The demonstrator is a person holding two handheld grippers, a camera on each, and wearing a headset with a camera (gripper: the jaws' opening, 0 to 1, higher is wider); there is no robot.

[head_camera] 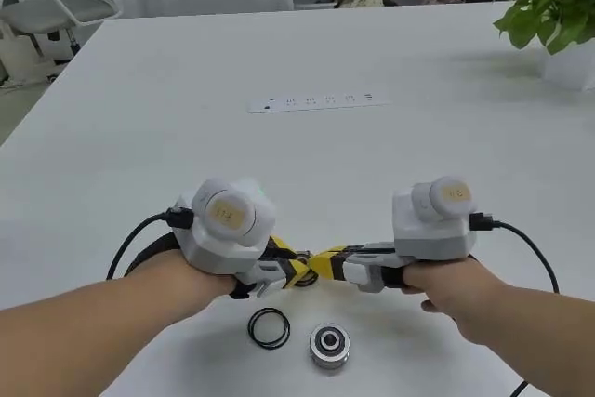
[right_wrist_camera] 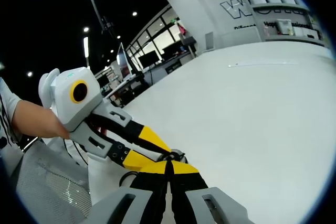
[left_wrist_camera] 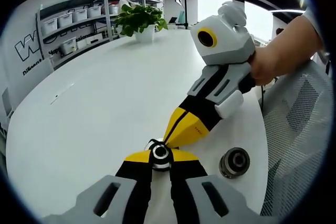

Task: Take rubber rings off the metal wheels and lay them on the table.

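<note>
A wide white table (head_camera: 390, 53). Above its near edge, the left gripper (left_wrist_camera: 157, 162) is clamped on a small metal wheel (left_wrist_camera: 159, 152). The right gripper (right_wrist_camera: 169, 163), jaws together, touches its rim. A second wheel (head_camera: 329, 343) lies bare beside loose rubber rings (head_camera: 269, 328). One wheel looks finished; one remains.

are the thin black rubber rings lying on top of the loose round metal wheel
No, the thin black rubber rings lie flat on the white table beside the round metal wheel, apart from it.
</note>
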